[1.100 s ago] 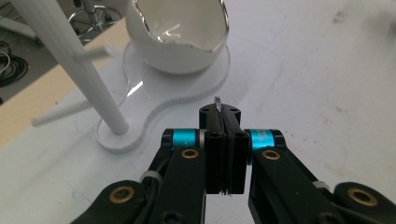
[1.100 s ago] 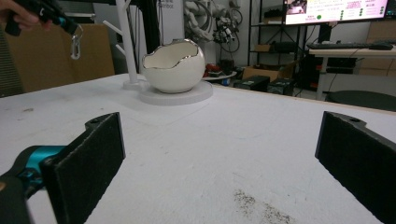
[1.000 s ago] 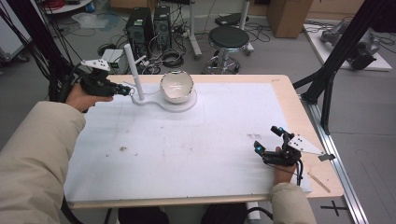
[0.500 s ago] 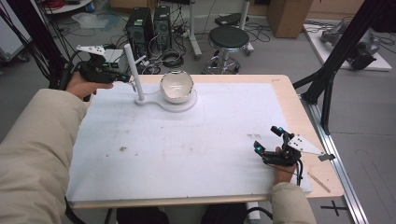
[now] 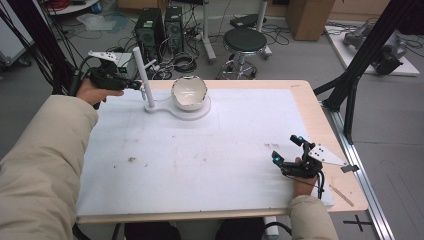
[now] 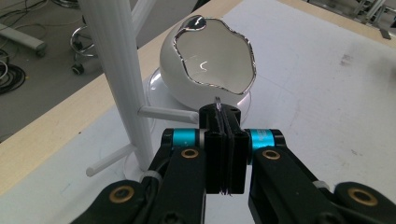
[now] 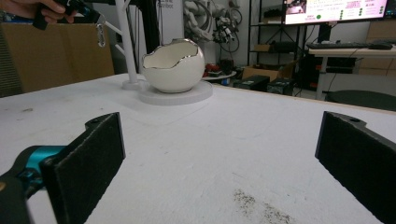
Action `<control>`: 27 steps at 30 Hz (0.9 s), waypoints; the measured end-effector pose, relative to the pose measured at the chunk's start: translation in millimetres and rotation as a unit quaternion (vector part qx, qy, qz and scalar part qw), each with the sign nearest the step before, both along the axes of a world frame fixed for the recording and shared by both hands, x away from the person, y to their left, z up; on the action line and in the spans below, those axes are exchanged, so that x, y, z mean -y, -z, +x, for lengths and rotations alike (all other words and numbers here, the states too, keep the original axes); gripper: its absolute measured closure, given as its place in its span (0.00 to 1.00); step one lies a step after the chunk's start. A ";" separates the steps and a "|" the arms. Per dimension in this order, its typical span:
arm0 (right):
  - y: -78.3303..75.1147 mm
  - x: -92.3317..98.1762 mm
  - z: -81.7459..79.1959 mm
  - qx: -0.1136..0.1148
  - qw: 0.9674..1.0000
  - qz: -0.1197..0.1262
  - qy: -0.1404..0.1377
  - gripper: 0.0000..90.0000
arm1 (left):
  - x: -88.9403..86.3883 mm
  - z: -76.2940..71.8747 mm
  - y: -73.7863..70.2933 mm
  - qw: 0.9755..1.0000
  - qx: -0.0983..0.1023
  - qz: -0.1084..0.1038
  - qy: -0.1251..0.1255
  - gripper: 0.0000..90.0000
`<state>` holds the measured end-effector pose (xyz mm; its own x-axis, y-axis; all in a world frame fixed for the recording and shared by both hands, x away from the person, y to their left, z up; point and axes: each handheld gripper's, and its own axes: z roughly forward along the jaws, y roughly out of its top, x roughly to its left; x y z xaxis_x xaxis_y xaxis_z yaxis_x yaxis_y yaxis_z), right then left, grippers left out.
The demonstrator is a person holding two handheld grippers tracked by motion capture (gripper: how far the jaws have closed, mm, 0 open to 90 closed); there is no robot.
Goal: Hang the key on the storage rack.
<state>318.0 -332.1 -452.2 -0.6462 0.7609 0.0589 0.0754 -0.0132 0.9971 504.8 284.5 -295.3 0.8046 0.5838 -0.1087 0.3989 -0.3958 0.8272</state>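
A white jewellery stand has a tall post (image 5: 140, 75) with short pegs (image 6: 168, 113) and an egg-shaped bowl (image 5: 189, 92) with a silver rim on a round base (image 5: 202, 112). It stands at the table's far left. My left gripper (image 5: 134, 85) is held beside the post, level with the pegs. Its jaws are shut (image 6: 223, 112) on a thin metal piece (image 6: 217, 100). That piece hangs as a small loop (image 7: 100, 35) under the left gripper (image 7: 86, 11) in the right gripper view. My right gripper (image 5: 285, 149) rests open on the table's near right, with nothing between its jaws (image 7: 224, 158).
A white mat (image 5: 200, 160) covers the wooden table (image 5: 310, 105) and has dark specks (image 5: 131, 160) near its left. A black frame leg (image 5: 350, 95) stands off the right edge. A stool (image 5: 245, 42) and computer towers (image 5: 150, 25) are on the floor beyond.
My left gripper rose and drew back from the post, then came forward again to the post at peg height. The right gripper has stayed where it was.
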 end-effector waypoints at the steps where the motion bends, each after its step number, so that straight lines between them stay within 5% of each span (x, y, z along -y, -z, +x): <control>1: 0.0 0.2 0.0 0.000 1.000 0.000 0.000 0.01 | -0.1 0.1 0.0 1.000 -0.001 -0.002 0.000 0.98; 27: 0.0 0.0 0.1 0.000 1.000 -0.001 0.001 0.01 | -6.3 7.4 5.9 1.000 0.008 -0.002 -0.015 0.98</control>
<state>318.1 -332.1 -452.2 -0.6453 0.7618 0.0578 0.0757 -0.0115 0.9971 512.1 290.8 -301.2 0.7887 0.6069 -0.0981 0.3970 -0.3810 0.8350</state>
